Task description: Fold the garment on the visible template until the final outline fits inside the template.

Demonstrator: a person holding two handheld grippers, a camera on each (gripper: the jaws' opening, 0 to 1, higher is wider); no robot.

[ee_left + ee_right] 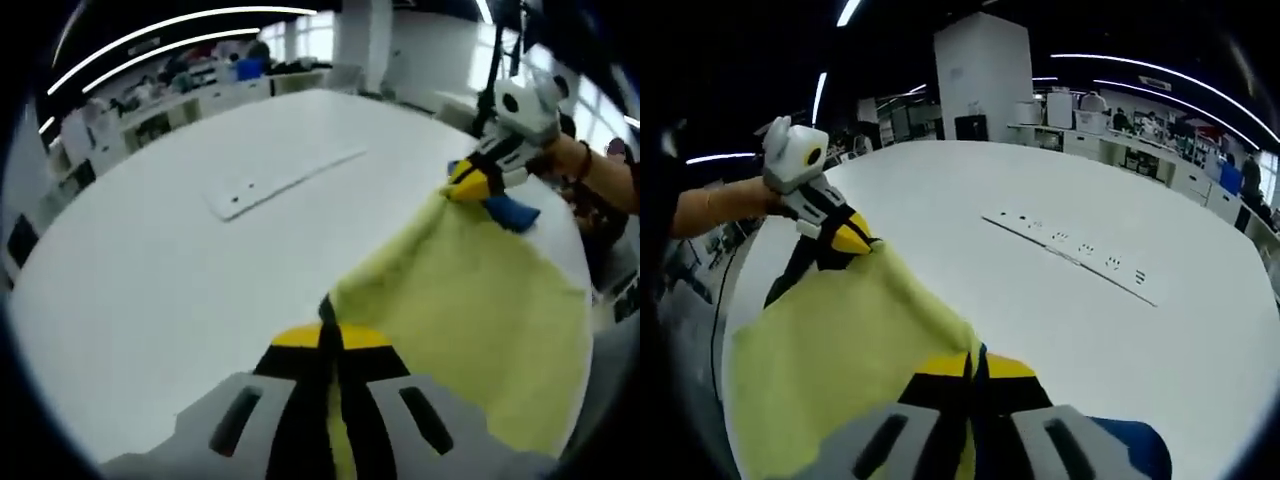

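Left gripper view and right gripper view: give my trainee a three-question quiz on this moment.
1. True or false: both tongs grip the pale yellow cloth garment.
2. What lies flat on the round white table beyond the garment?
A. long white strip with dark marks
B. red tray
C. metal bowl
3. Fill in: the garment is held ___ between the left tongs and the right tongs.

Key: 1 true; 2 A; 3 stretched, each tongs pinching an edge, the jaws closed on it.
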